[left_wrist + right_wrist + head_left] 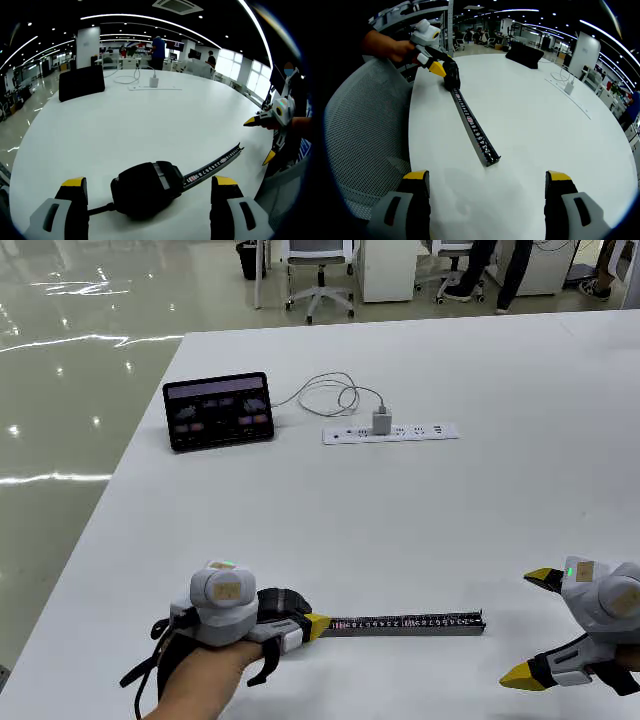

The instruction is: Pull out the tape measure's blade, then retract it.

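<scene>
Black for the tape measure's case (145, 187); dark for its blade (405, 622), banded with white numerals and ticks. Yellow at the tips and pale grey behind on the 2 grippers, left gripper (149, 181) and right gripper (487, 175) (a small green light on each). Plain white for the table (400, 520).

A dark tablet (218, 410) stands on the white table (400, 530). Near it lies a power strip (395, 432) with a plug (382, 421).
</scene>
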The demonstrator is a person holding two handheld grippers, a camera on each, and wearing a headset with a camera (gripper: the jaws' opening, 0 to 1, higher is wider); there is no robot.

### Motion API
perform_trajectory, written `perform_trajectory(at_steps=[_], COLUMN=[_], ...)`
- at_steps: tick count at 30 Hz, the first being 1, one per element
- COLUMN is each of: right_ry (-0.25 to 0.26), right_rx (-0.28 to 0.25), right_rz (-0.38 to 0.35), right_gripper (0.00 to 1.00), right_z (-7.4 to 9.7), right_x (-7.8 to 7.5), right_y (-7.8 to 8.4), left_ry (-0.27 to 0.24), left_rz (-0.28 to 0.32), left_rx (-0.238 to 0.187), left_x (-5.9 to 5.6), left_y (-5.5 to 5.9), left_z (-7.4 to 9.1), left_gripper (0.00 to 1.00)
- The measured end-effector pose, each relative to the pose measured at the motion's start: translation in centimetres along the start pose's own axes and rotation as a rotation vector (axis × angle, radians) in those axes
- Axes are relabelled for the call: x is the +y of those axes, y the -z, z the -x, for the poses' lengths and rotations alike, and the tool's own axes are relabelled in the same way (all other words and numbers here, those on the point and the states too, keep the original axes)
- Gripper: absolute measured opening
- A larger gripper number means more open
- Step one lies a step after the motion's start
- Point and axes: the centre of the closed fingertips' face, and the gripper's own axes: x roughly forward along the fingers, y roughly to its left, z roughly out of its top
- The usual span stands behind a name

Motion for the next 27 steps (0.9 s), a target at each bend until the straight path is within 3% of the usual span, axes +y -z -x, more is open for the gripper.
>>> perform_trajectory(at_steps=[2,6,7,9,10,16,21,24,27], right_ry=[-0.009,-0.032,-0.039,-0.058,-0.074,-0.149,-0.199,-0.226,-0.239], right_rx=[0.003,0.008,0.011,0.014,0.025,0.087,0.107,0.126,0.136], right_rz=[0.009,0.017,0.020,0.042,0.054,0.136,0.182,0.193,0.208], right_gripper=[0.89,0.87,0.87,0.85,0.84,0.78,0.65,0.51,0.43], right_z=[-0.4,-1.1,-1.3,-1.9,-2.3,-4.0,-4.8,-5.0,-5.3], right_x=[-0.3,-0.9,-0.9,-1.0,-0.9,-0.4,-0.2,-0.1,-0.1], right_y=[-0.2,-0.7,-0.8,-1.2,-1.3,-1.4,-1.4,-1.1,-0.9], left_ry=[-0.018,-0.023,-0.032,-0.057,-0.059,-0.051,-0.054,-0.058,-0.064], left_rz=[0.002,0.004,0.015,0.027,0.060,0.051,0.049,0.081,0.087], left_rx=[0.001,-0.009,-0.041,-0.061,-0.103,-0.121,-0.136,-0.141,-0.144], left_x=[-0.2,-0.5,-0.4,0.0,-0.1,-0.4,-0.3,0.1,0.4], left_y=[0.6,0.6,0.0,-0.2,-0.7,-0.4,-0.6,-0.6,-0.5], left_z=[-0.4,-1.1,-1.1,-1.2,-1.4,-1.8,-1.8,-1.9,-1.9], left_gripper=[0.99,0.99,0.99,1.00,1.00,1.00,1.00,1.00,0.97])
